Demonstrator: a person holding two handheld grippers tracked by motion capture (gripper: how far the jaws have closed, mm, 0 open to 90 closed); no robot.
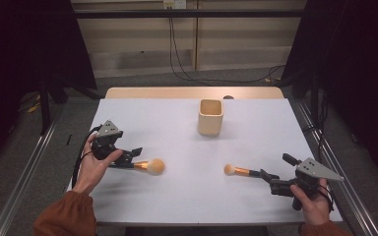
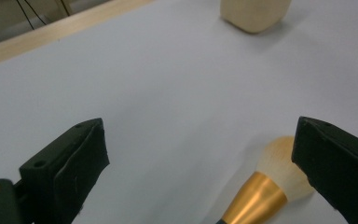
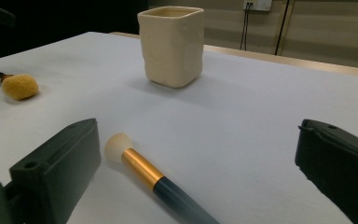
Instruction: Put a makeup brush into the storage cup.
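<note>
Two makeup brushes lie on the white table (image 1: 177, 128). The one with a big tan head (image 1: 155, 166) (image 2: 282, 165) and a gold ferrule lies between the jaws of my left gripper (image 1: 133, 158) (image 2: 200, 140), close to its right jaw; the jaws stand wide apart. The other brush has a small pale head (image 1: 230, 169) (image 3: 118, 145), a gold ferrule and a dark handle. It lies inside the spread jaws of my right gripper (image 1: 279, 167) (image 3: 198, 135), nearer the left jaw. A cream square cup (image 1: 210, 117) (image 3: 171, 44) (image 2: 255, 14) stands upright at the back centre.
The table's wooden far edge (image 1: 192, 92) borders a floor with cables. Metal rails (image 1: 19, 187) run along both sides. In the right gripper view, the big-headed brush (image 3: 18, 86) shows far left. Bare tabletop separates the brushes from the cup.
</note>
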